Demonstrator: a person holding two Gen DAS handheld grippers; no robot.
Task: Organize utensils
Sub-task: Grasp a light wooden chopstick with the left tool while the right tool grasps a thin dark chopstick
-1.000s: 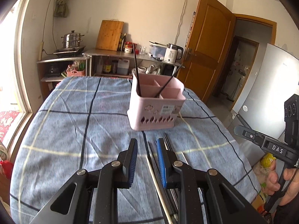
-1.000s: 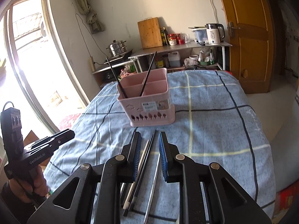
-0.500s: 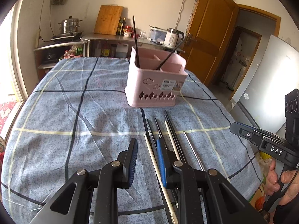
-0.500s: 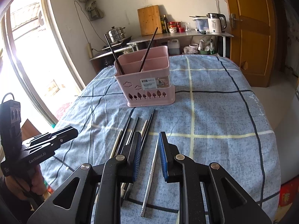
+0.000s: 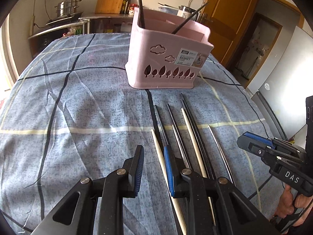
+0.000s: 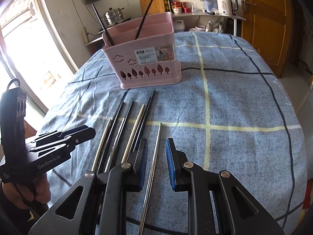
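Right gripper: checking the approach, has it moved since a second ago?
Yes. The right gripper has come down toward the tablecloth, closer to the pink basket.

Basket (image 5: 168, 58) on tablecloth (image 5: 78, 107) — two chopsticks (image 5: 141, 5) inside, loose chopsticks (image 5: 187, 135) in front

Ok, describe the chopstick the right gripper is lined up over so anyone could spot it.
Start at the pink basket on the blue checked cloth. In front lies a row of chopsticks; take the silver metal chopstick at the right end, lying alone, apart from the bunched black and pale ones.
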